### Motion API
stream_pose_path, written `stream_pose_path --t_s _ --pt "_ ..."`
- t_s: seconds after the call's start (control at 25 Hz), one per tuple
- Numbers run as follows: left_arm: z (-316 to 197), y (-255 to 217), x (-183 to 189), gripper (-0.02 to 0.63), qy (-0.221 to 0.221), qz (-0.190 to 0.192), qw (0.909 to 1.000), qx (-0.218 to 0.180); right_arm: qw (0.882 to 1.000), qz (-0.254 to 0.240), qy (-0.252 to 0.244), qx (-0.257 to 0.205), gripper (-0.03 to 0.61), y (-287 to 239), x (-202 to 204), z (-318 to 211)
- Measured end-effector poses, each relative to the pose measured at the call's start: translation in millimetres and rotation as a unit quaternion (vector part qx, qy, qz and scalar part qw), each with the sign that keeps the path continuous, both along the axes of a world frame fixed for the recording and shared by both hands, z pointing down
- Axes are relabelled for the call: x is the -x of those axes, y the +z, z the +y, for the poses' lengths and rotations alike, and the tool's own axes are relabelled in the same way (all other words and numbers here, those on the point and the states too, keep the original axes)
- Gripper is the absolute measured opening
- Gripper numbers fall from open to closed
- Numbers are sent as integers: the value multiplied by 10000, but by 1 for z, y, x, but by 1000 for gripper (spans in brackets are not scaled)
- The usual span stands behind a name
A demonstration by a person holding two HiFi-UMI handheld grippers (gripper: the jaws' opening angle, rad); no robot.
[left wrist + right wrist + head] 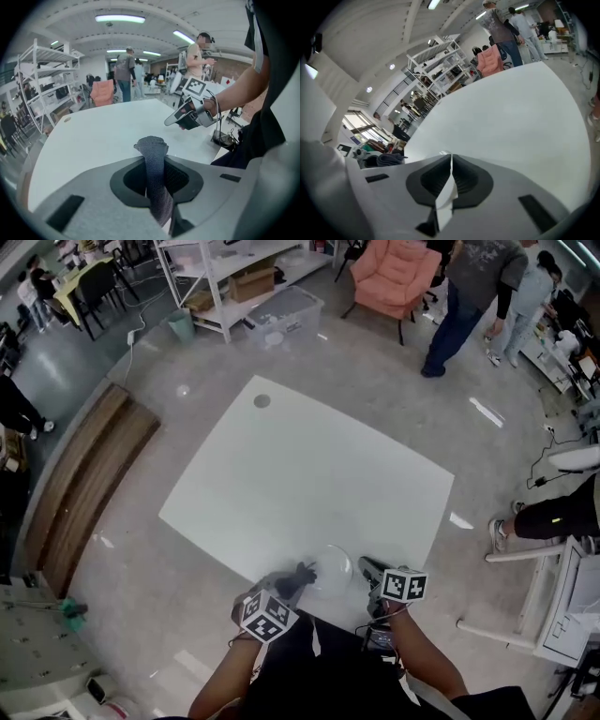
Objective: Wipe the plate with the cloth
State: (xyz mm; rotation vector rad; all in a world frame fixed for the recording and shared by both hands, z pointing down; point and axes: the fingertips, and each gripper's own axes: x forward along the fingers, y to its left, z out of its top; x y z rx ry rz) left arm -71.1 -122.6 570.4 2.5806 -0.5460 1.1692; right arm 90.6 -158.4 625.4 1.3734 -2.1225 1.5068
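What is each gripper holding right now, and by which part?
The left gripper pinches the grey cloth mid-length, a bunched end sticking out. The right gripper clamps the white plate by its rim.

Both forearms (230, 673) reach forward, close together. Fingers of the left gripper (289, 582) clamp a grey knitted cloth (154, 173); those of the right gripper (366, 565) clamp the rim of a clear round plate (331, 575).
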Motion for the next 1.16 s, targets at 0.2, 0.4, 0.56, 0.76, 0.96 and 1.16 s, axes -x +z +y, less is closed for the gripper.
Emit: stream_pose_path --t_s 0.2,0.4,0.56,0.76,0.96,1.16 --pt "16 -46 13 52 -380 1225 9917 -5 9880 -1053 -132 -1118 5 -93 11 16" --pt "23 -82 19 52 -933 2675 9578 485 9576 -1201 -780 -2501 3 -187 35 30" --pt "30 -112 29 52 -1323 3209 9369 420 9350 -1166 -1431 -3027 3 -227 61 45" --pt "50 -151 18 52 -1382 3328 9328 -53 9202 -1193 -1685 -3325 3 -251 53 62" --pt "77 -162 0 52 -1639 3345 9279 -171 9113 -1006 -1989 -3461 3 -253 44 94" --pt "124 -156 -37 52 -1786 3406 9231 -99 9090 -927 -2088 -3485 3 -244 10 132"
